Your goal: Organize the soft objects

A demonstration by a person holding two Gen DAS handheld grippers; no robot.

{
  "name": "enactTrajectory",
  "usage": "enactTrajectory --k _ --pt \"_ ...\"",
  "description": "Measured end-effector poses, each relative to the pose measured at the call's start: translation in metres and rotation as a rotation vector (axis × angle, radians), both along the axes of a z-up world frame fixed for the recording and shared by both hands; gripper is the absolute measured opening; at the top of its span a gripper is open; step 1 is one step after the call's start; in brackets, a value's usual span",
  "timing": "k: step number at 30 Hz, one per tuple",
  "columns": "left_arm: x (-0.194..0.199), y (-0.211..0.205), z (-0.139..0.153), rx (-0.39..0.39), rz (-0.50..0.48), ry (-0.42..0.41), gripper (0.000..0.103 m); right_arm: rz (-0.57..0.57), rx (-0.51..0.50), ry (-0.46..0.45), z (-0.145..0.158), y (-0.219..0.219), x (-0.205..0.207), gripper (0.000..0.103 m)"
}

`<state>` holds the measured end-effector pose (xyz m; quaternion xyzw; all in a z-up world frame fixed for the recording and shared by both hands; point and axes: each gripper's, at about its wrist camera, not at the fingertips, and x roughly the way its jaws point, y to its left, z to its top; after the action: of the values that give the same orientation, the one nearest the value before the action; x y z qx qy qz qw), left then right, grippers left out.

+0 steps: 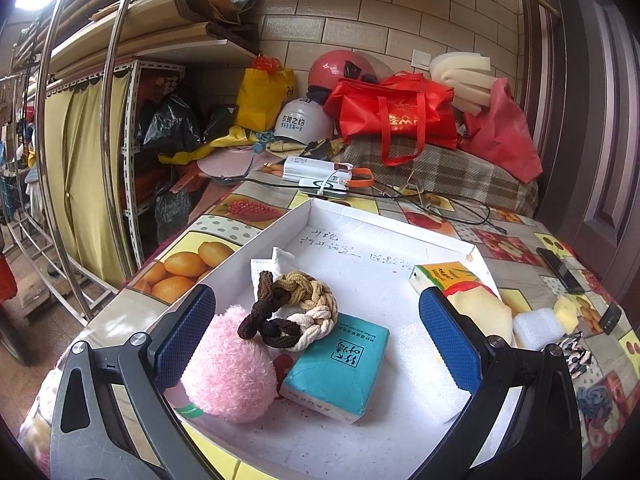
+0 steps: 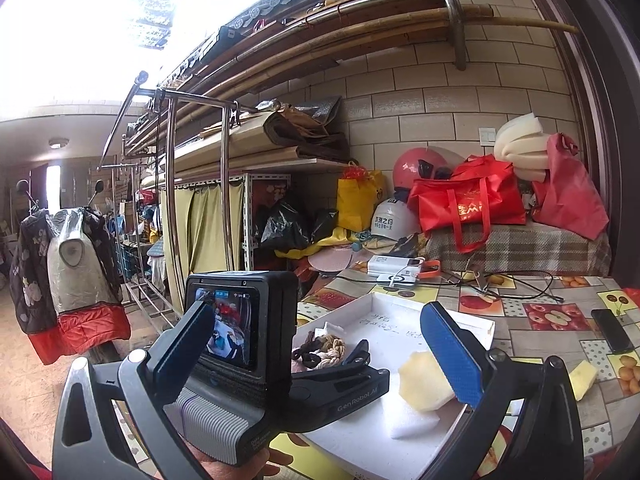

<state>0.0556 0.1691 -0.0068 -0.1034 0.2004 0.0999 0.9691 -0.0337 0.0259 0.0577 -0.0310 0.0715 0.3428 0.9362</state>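
Note:
A white shallow box (image 1: 400,432) on the fruit-print table holds a pink plush ball (image 1: 230,368), a braided brown-and-cream rope ring (image 1: 296,312), a teal tissue pack (image 1: 340,368), a white mask (image 1: 264,268), a yellow-green tissue pack (image 1: 442,274) and a pale yellow sponge (image 1: 480,308). My left gripper (image 1: 318,336) is open and empty, low over the box. My right gripper (image 2: 320,356) is open and empty, behind the left gripper's body (image 2: 248,352). The sponge (image 2: 424,380) and a white foam piece (image 2: 412,420) lie in the box (image 2: 360,448) in the right wrist view.
Right of the box lie a white foam block (image 1: 538,328), a yellow sponge bit (image 1: 566,312), a patterned cloth (image 1: 576,354), a blue scrunchie (image 1: 598,400) and a black phone (image 1: 560,270). Power banks (image 1: 320,176), cables, bags and helmets crowd the back. A metal rack (image 1: 112,128) stands left.

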Motion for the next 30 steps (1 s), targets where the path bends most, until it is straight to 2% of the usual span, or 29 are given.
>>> enactTrajectory --k 21,30 --pt "-0.001 0.001 -0.001 -0.003 0.0 -0.002 0.103 0.004 0.006 -0.019 0.002 -0.003 -0.003 0.103" --pt "-0.001 0.001 -0.001 -0.002 0.0 -0.001 0.103 -0.08 0.071 -0.064 0.014 -0.043 0.001 0.103"
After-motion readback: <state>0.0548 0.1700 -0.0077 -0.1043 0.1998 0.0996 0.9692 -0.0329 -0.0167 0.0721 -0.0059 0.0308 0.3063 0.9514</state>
